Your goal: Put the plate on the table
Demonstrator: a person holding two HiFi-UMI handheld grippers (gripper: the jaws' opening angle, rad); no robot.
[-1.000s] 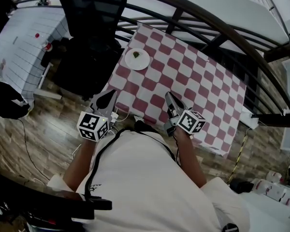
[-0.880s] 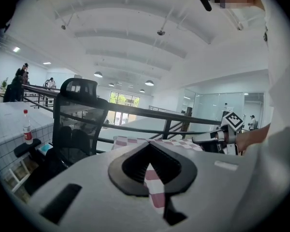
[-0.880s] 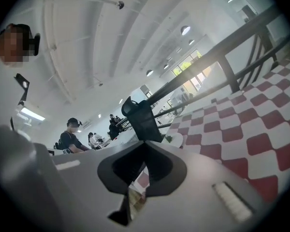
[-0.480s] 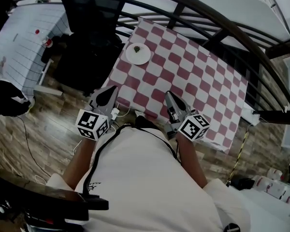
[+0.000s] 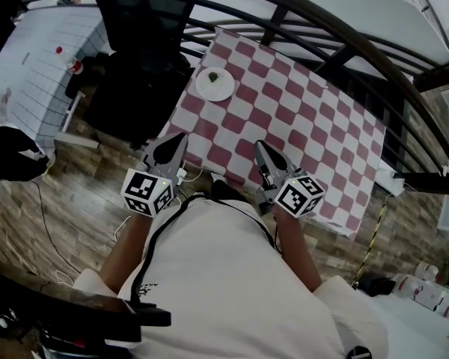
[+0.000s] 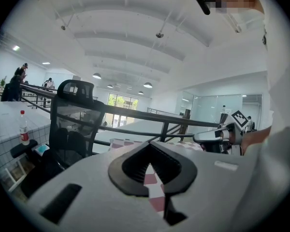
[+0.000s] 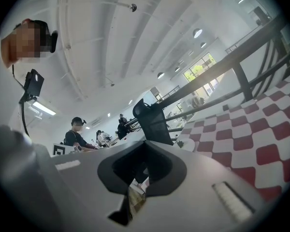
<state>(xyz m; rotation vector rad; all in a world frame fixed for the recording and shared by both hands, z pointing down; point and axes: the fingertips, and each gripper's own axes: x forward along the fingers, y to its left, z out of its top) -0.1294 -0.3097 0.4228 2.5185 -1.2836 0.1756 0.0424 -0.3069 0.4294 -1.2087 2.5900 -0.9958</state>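
The checked tabletop stands beside a dark railing, and the plate lies at its far left corner. Over the last second nothing has shifted: the left gripper and right gripper stay at the near edge, jaws closed and empty. The task looks done.

White short-sleeved shirt, a thin black cable down its front. The left gripper and right gripper are pale grey with black-padded fingers; each bears a cube of black-and-white square markers.
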